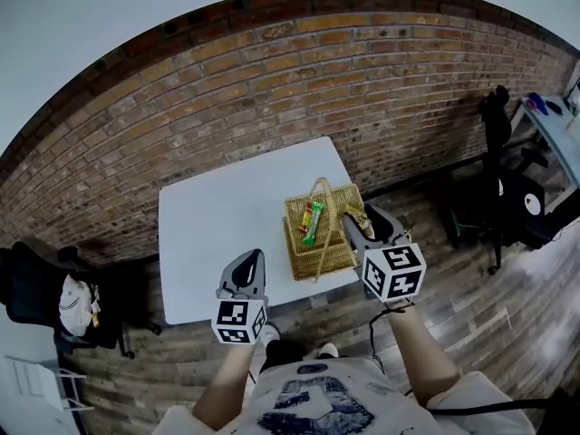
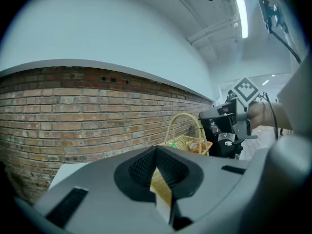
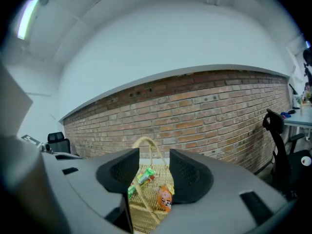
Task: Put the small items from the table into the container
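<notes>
A wicker basket [image 1: 313, 259] with an arched handle stands at the near right of the white table [image 1: 222, 216]. Inside it lie a green candy pack [image 1: 312, 223] and an orange packet [image 3: 165, 198]. My right gripper [image 1: 364, 223] hovers over the basket's right side, open, with nothing between its pads; the basket [image 3: 146, 218] and the green candy pack [image 3: 143, 177] show through the gap. My left gripper [image 1: 249, 259] is over the table's near edge, left of the basket, shut and empty. From its own view the basket [image 2: 183, 143] sits ahead, with the right gripper [image 2: 207, 117] beyond it.
A brick wall runs behind the table. A black office chair [image 1: 507, 188] and a desk [image 1: 553, 125] stand at the right, on a wooden floor. Another dark chair with a pale bag [image 1: 72, 302] is at the left.
</notes>
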Motion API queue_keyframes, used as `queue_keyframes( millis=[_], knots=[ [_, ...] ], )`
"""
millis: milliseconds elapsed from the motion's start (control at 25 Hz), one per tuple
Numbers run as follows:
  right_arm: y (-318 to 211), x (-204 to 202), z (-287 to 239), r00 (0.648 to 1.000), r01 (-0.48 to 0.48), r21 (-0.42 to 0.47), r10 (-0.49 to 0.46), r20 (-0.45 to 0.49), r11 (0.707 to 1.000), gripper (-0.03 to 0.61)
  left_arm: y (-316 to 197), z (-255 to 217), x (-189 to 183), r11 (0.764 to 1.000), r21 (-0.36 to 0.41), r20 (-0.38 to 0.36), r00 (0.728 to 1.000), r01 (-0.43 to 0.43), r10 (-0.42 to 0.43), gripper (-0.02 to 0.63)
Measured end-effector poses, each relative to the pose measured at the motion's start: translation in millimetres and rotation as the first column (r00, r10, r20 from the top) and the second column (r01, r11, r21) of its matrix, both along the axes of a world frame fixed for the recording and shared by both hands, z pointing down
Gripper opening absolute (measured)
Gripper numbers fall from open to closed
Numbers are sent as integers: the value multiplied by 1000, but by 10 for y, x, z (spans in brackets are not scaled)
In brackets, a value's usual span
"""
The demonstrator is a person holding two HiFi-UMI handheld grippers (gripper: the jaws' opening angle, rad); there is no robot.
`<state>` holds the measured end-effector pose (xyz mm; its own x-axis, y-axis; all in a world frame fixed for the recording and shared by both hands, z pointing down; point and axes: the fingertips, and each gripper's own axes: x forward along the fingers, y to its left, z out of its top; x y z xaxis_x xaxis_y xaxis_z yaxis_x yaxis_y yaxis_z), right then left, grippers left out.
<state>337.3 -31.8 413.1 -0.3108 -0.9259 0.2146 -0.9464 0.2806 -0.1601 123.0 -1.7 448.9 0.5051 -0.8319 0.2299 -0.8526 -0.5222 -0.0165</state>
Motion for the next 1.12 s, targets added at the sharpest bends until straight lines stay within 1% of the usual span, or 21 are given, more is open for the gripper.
queue_keyframes(
  millis=[120,240,440,560,800,1120],
  knots=[
    [51,-209,-257,1000,-21,75,21,-1,997,202,-97,-93,-235,999,17,-9,1000,29,-29,46],
    [28,-580,-396,1000,23,120,-22,-11,993,202,-210,-206,-488,998,40,-14,998,54,-53,46],
    [-186,-1205,-313,995,100,91,-101,1,991,199,-382,-333,-939,994,65,-17,996,86,-85,46],
    [-346,-1548,-266,991,133,73,-134,11,988,187,-501,-388,-1237,992,75,-24,994,106,-104,46],
    [-592,-2178,-225,983,182,53,-182,1,982,160,-689,-468,-1810,987,87,-43,990,138,-134,46],
    [-782,-2929,-209,975,224,45,-224,-10,974,104,-855,-507,-2500,981,92,-74,984,168,-162,46]
  ],
)
